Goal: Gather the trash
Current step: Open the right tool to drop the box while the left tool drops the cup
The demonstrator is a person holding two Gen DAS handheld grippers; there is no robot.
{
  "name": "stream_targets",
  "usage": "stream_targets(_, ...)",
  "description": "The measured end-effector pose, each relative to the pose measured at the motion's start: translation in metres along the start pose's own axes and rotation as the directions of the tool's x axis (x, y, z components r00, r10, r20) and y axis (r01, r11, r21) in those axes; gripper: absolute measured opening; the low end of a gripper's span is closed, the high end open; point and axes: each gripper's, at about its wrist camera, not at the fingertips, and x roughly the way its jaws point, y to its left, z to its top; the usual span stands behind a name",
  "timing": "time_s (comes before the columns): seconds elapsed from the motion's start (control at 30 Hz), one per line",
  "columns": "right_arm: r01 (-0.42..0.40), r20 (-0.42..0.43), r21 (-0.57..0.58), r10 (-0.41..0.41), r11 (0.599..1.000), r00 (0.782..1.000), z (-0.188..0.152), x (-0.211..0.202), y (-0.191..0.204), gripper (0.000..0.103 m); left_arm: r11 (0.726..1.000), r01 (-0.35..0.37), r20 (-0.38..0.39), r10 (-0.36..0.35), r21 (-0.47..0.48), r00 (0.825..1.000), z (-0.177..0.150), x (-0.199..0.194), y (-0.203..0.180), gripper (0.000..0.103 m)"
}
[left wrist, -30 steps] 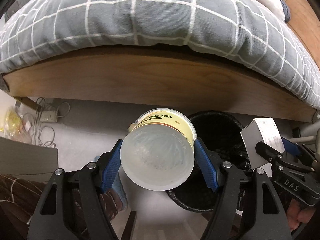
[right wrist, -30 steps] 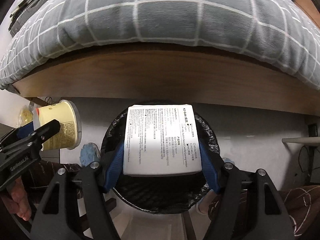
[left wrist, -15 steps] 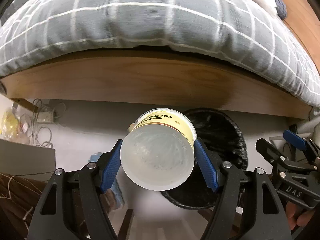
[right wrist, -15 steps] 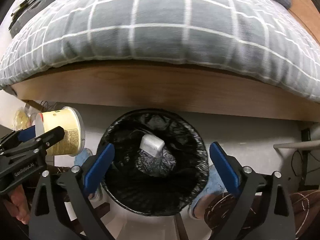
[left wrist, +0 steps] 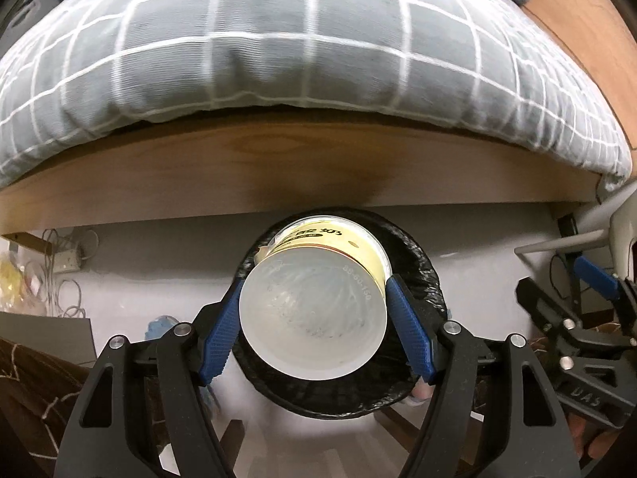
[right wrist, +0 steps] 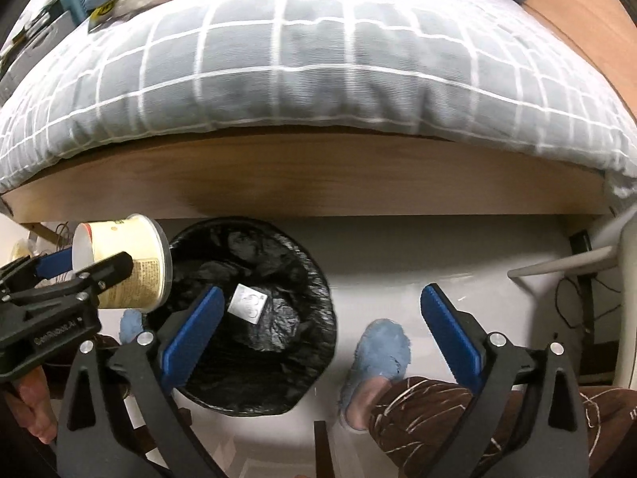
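A: What did the left gripper [left wrist: 312, 318] have?

B: It held a cup [left wrist: 314, 310], its blue pads pressed on the cup's sides at 9 and 3 o'clock. The cup's pale, translucent base faced the camera; its yellow printed wall pointed away, down toward the bin [left wrist: 418, 275].

A: Where was the bin?

B: Directly behind the cup in the left view, its black liner ringing the cup from about 12 round to 6 o'clock. The cup hung over the bin's mouth.

A: And the right gripper [right wrist: 318, 330]?

B: Its jaws had just been opening and stood wide, with nothing between them. In the right view the left blue pad lay over the bin [right wrist: 278, 358], and the right pad over pale floor [right wrist: 398, 255].

A: Anything in the bin?

B: A small white box [right wrist: 247, 302] lay on the crumpled black liner, near the middle.

A: Could the cup be seen from the right?

B: Yes, at 9 o'clock, the cup [right wrist: 127, 263] lay on its side in the left gripper [right wrist: 79, 275], at the bin's left rim.

A: Anything else near?

B: A foot in a blue slipper [right wrist: 382, 346] at 5 o'clock, just right of the bin, with a brown patterned trouser leg [right wrist: 430, 410].

A: Further back?

B: A wooden bed frame [right wrist: 318, 183] crossed the view, with a grey checked duvet [right wrist: 318, 59] above it at 12 o'clock.
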Motion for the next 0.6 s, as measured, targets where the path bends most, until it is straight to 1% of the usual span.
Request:
stream_targets(0.17, -0.004, 0.001, 0.037, 0.004, 0.999, 1.0, -0.001, 0.002, -0.016, 0.095, 1.0, 0.006, -0.018, -0.006, 0.019, 1.0, -0.002, 0.014, -0.015, 0.069)
stream_targets(0.4, -0.007, 0.0, 0.057, 0.007, 0.998, 1.0, -0.001, 0.003, -0.027, 0.095, 1.0, 0.017, -0.041, -0.016, 0.016, 0.999, -0.003, 0.031, -0.028, 0.071)
stream_targets(0.47, -0.008, -0.009, 0.061, 0.008, 0.998, 1.0, -0.001, 0.006, -0.028, 0.095, 1.0, 0.013, -0.039, -0.012, 0.017, 0.999, -0.003, 0.033, -0.03, 0.082)
stream_targets(0.5, -0.011, -0.008, 0.063, 0.011, 0.998, 1.0, -0.001, 0.006, -0.029, 0.095, 1.0, 0.011, -0.032, -0.01, 0.019, 0.999, -0.004, 0.032, -0.027, 0.09)
stream_targets(0.6, -0.015, -0.011, 0.067, 0.015, 0.998, 1.0, -0.001, 0.009, -0.03, 0.095, 1.0, 0.005, -0.031, -0.005, 0.012, 1.0, -0.003, 0.033, -0.024, 0.095)
